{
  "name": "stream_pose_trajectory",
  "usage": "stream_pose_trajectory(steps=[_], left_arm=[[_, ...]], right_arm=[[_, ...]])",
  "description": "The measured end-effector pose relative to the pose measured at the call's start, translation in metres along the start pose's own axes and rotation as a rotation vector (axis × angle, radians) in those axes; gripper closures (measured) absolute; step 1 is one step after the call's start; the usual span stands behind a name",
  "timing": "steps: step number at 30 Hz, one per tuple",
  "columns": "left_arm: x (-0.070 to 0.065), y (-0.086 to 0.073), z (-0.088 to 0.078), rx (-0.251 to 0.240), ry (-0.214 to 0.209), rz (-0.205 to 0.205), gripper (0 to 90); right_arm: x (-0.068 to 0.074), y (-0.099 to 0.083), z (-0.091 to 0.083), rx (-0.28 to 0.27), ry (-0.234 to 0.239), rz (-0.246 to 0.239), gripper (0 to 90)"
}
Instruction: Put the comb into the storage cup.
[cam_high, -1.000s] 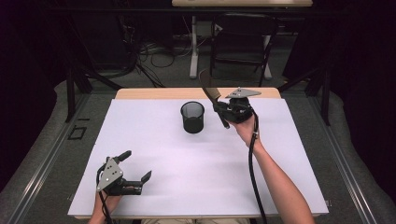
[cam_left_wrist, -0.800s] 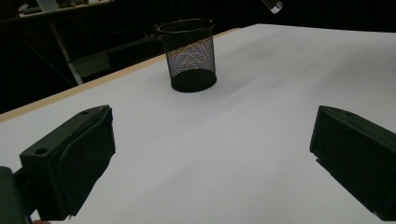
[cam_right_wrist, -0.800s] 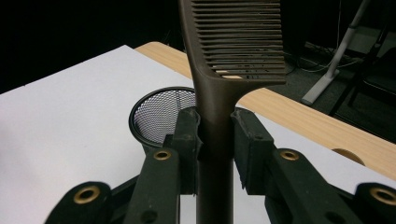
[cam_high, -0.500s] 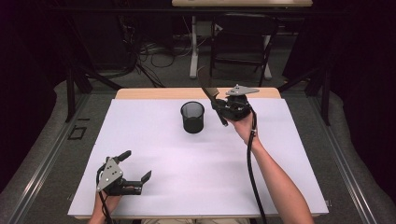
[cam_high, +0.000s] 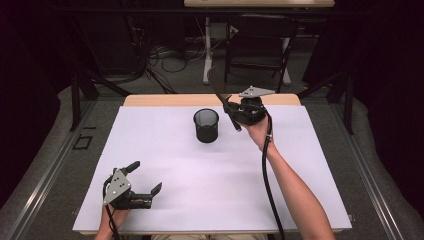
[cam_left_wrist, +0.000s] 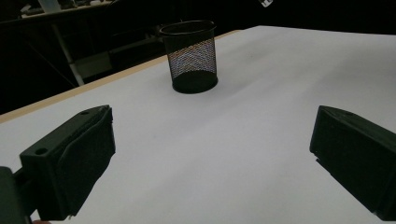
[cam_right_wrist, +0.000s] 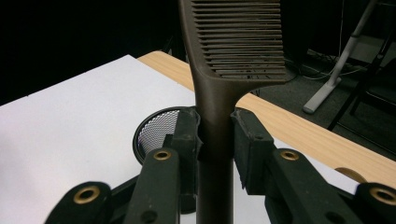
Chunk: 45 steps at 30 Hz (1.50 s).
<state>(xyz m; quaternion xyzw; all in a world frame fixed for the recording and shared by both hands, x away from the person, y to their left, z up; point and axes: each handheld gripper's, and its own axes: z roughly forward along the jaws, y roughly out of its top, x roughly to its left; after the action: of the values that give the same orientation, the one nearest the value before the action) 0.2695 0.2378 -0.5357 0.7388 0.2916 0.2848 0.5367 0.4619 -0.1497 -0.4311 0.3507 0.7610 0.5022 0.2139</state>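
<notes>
High view: the right gripper, raised at two o'clock on the white table, grasps a brown comb just right of the mesh cup; the left gripper rests released at seven o'clock.

Left gripper view: jaws spread, cup at twelve o'clock.

Right gripper view: pads clamp the comb's handle, teeth up. No readable writing.

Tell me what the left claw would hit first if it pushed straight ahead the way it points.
Probably the black wire-mesh cup: it stands ahead of the open left claw across bare white table, slightly left of centre, so a dead-straight push might only graze it.
</notes>
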Motion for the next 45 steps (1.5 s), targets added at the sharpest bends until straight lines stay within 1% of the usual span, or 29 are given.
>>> stream_pose_trajectory(steps=[16, 21, 28, 30, 37, 45], left_arm=[[0.0, 0.0, -0.001, -0.003, 0.001, 0.001, 0.3], [0.0, 0.0, 0.0, -0.001, 0.002, 0.003, 0.3], [0.0, 0.0, -0.001, -0.007, -0.002, -0.005, 0.4], [0.0, 0.0, 0.0, -0.004, -0.002, -0.002, 0.4], [0.0, 0.0, 0.0, -0.005, -0.002, -0.001, 0.4], [0.0, 0.001, 0.0, -0.003, -0.005, 0.001, 0.4]], right_arm=[[0.002, 0.007, 0.003, -0.008, 0.007, 0.0, 72.8], [0.002, 0.01, 0.005, -0.01, 0.007, -0.007, 72.8], [0.003, 0.013, 0.005, -0.02, 0.016, -0.009, 72.8], [0.002, 0.014, 0.005, -0.025, 0.017, -0.011, 72.8], [0.003, 0.015, 0.01, -0.018, 0.019, -0.014, 72.8], [0.005, 0.018, 0.011, -0.027, 0.027, -0.013, 72.8]])
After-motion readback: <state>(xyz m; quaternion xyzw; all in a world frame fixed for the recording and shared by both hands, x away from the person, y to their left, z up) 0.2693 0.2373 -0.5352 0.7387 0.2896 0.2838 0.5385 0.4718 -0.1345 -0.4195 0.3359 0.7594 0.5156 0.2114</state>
